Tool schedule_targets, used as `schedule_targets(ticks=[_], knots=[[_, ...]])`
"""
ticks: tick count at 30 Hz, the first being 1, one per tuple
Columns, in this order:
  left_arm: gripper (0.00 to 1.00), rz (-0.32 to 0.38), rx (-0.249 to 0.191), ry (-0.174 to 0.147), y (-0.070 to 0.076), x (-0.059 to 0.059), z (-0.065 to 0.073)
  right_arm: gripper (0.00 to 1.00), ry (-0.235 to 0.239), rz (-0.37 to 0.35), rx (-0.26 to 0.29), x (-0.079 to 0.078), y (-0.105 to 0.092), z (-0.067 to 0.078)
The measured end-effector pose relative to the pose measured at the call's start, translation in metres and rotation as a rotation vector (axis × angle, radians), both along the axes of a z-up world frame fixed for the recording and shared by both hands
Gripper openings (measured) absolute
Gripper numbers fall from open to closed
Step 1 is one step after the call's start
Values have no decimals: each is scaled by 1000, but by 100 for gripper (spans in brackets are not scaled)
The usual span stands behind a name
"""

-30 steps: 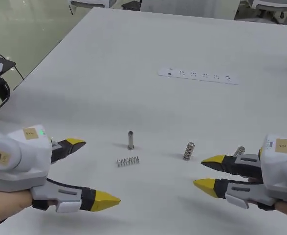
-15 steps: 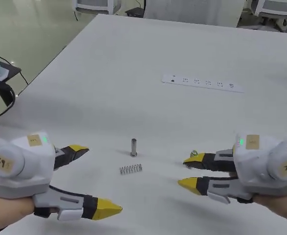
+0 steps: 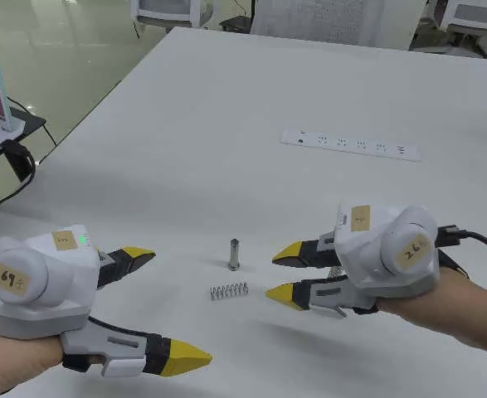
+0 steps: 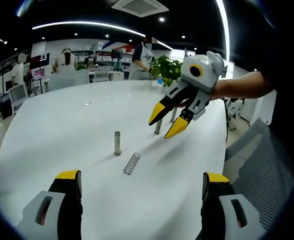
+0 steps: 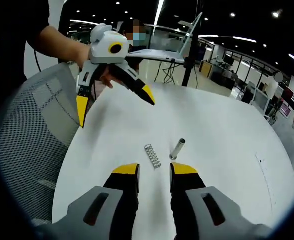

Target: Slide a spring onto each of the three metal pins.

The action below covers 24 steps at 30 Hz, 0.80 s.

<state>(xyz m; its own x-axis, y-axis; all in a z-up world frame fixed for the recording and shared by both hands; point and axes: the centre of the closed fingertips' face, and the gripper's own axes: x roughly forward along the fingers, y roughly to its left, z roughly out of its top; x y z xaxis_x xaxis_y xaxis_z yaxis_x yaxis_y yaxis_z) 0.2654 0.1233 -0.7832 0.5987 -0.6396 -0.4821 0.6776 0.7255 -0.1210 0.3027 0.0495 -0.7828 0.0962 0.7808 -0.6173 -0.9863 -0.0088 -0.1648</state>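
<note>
My right gripper (image 5: 155, 170) holds its jaws close together, with only a narrow gap and nothing between them. The loose spring (image 5: 152, 155) lies just ahead of that gap. I judge the narrow setting is on purpose: the coil is thin, so a small opening needs only a small squeeze. My left gripper (image 4: 141, 176) has its jaws spread wide, also empty. It hangs low on my near left side, well apart from the parts, I think to leave room.

The spring lies flat on the white table (image 3: 185, 124). In the head view its long axis runs almost left to right, with the right end a little farther from me, so that end points toward the right gripper. The right jaws stand one on each side of this axis, so they would close on the sides of the coil. The bare pin (image 3: 234, 254) stands upright just behind the spring, near but not touching. Its axis is vertical, so the spring must be turned up before it can go on.

In the left gripper view a nearer upright coil (image 4: 159, 129) and a farther upright coil (image 4: 174, 116) stand behind the right gripper. I judge these are pins already fitted with springs. A power strip (image 3: 347, 143) lies far back.
</note>
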Motion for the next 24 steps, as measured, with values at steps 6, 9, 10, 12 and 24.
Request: schedule_targets(ticks=[6, 9, 10, 12, 24], knots=[[97, -5, 3, 2, 0, 0, -1, 21, -9, 43, -33, -1, 14, -9], [97, -9, 7, 5, 1, -1, -3, 19, -12, 60, -49, -1, 21, -15], [97, -11, 13, 5, 1, -1, -3, 18, -7, 67, -51, -1, 24, -17], [97, -16, 19, 7, 1, -2, -4, 17, 1, 70, -60, 1, 30, -24], [97, -12, 21, 2, 3, -3, -1, 17, 31, 68, -135, 8, 42, -56]])
